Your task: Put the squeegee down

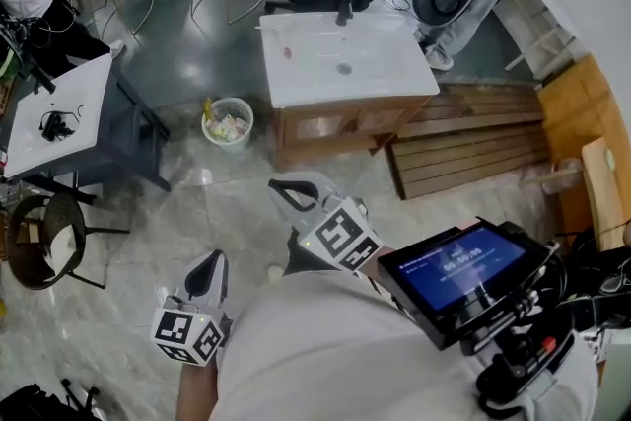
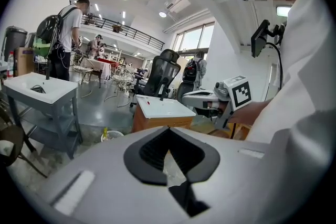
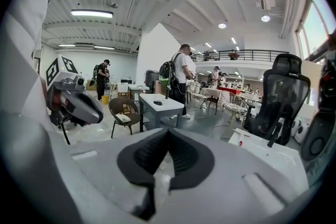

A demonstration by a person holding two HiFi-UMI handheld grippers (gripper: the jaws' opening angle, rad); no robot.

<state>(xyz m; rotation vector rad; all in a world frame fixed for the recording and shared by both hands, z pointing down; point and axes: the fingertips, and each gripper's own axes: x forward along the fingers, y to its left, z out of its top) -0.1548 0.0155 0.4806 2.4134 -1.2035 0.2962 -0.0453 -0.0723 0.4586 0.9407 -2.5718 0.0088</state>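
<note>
1. My left tongs [image 2: 168, 130] are pressed together. The black pads meet at their tips and pinch nothing.
2. My right tongs [image 3: 168, 131] are pressed together in the same way, with nothing between the pads.
3. In the head view I hold both tongs over the pale marbled floor [image 1: 118, 296], close in front of my body. The right pair is further forward than the left, and both point toward the white bench [image 1: 385, 74].
4. That bench is a white basin top on a wooden cabinet, with a black tap [image 1: 344, 5] at its far edge.
5. I cannot make out the squeegee for certain in any view. A small red thing [image 1: 288, 53] lies on the left part of the bench top, well apart from both tongs, but it is too small to tell what it is.
6. A waste basket [image 1: 228, 122] stands on the floor just left of the cabinet, and wooden slats [image 1: 473, 148] lie on the floor to its right.
</note>
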